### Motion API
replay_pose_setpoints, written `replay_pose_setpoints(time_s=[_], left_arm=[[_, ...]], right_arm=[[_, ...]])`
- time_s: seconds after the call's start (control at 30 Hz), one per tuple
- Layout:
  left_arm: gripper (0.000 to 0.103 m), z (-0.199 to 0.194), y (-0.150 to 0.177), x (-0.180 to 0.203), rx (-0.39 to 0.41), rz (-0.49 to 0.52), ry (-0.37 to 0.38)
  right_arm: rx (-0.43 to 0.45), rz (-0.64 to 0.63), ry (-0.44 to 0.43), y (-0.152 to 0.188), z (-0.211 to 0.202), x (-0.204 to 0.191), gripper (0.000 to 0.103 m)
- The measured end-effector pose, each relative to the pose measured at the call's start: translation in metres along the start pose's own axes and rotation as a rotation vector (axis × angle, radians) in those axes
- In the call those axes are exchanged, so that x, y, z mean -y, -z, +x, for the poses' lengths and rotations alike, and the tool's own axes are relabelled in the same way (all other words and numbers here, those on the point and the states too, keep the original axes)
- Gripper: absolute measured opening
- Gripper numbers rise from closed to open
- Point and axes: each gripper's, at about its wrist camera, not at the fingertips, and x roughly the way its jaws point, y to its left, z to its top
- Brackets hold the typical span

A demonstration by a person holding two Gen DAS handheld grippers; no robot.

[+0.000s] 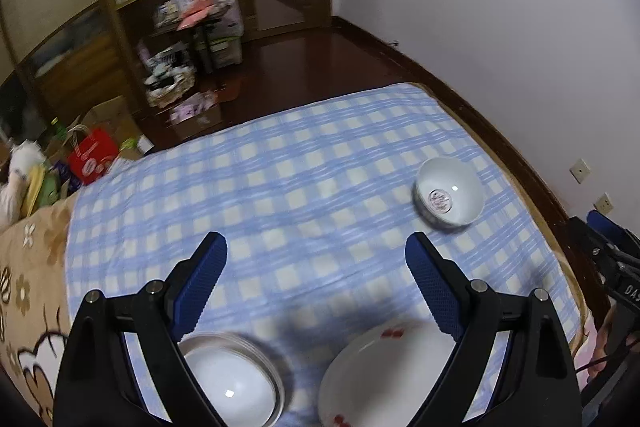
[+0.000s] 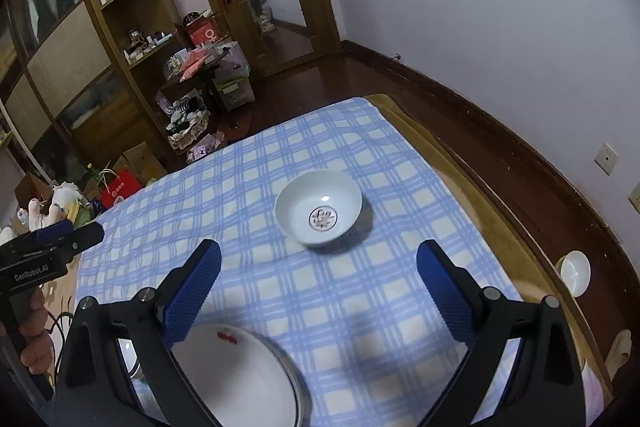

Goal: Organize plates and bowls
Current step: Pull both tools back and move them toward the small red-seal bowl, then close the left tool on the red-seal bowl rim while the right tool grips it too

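A white bowl with a dark emblem [image 1: 448, 191] sits alone on the blue checked cloth [image 1: 280, 195], far right of my open, empty left gripper [image 1: 316, 247]. Below that gripper lie a stack of white bowls [image 1: 236, 379] at left and a white plate with red marks [image 1: 384, 371] at right. In the right wrist view the emblem bowl [image 2: 319, 213] lies ahead of my open, empty right gripper [image 2: 318, 255]. The plate stack [image 2: 240, 375] lies under its left finger. The left gripper [image 2: 60, 239] shows at the left edge.
A small white bowl [image 2: 575, 273] sits off the cloth at the bed's right edge near the wall. A floral blanket [image 1: 28, 267] lies left of the cloth. Shelves, boxes and a red bag [image 2: 120, 189] crowd the floor beyond the bed.
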Motion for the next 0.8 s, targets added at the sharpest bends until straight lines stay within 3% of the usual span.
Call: replay_pose_setpoints(time_s=[0.17, 0.43, 0.57, 0.8], left_arm=[[0.09, 0.04, -0.025, 0.02, -0.012, 0.043, 0.029], [0.09, 0.1, -0.038, 0.051, -0.023, 0.116, 0.079], [0.09, 0.126, -0.045, 0.069, -0.031, 0.136, 0.126], [0.09, 0.169, -0.047, 0.086, -0.064, 0.147, 0.13]], right_arm=[[0.01, 0.005, -0.017, -0.013, 0.014, 0.009, 0.102], [0.039, 0.035, -0.024, -0.029, 0.047, 0.025, 0.102], [0.057, 0.08, -0.072, -0.038, 0.063, 0.038, 0.102], [0.016, 0.105, -0.072, -0.033, 0.105, 0.052, 0.098]])
